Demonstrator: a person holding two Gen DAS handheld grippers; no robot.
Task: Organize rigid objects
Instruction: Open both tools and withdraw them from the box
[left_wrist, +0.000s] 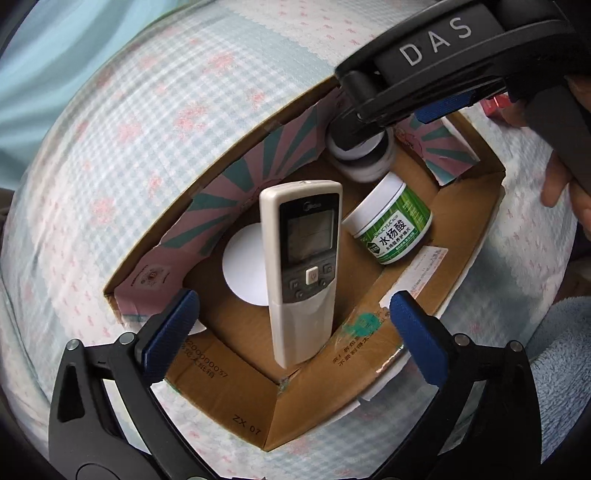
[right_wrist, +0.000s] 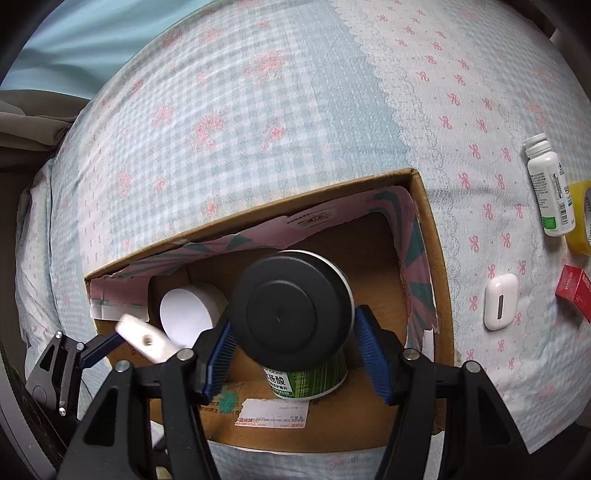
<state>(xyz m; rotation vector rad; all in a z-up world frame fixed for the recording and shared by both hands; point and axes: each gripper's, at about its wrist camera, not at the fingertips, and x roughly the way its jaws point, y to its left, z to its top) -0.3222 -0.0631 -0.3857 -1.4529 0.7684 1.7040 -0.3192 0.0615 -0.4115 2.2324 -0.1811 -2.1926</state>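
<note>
An open cardboard box (left_wrist: 469, 218) (right_wrist: 432, 229) lies on a bedspread. In it are a white remote control (left_wrist: 303, 269), a green-labelled jar (left_wrist: 391, 221) (right_wrist: 310, 380) and a white round lid or jar (left_wrist: 242, 273) (right_wrist: 188, 314). My left gripper (left_wrist: 291, 325) is open just above the box's near corner, its blue pads on either side of the remote's lower end without touching it. My right gripper (right_wrist: 291, 350) is shut on a black-lidded white jar (right_wrist: 295, 310) (left_wrist: 364, 155) and holds it inside the box above the green jar.
On the bedspread right of the box lie a white bottle (right_wrist: 550, 188), a yellow tape roll (right_wrist: 581, 221), a white earbud case (right_wrist: 500, 301) and a red box (right_wrist: 576, 291) (left_wrist: 496, 105). A fluffy blue blanket (left_wrist: 561, 369) lies at lower right.
</note>
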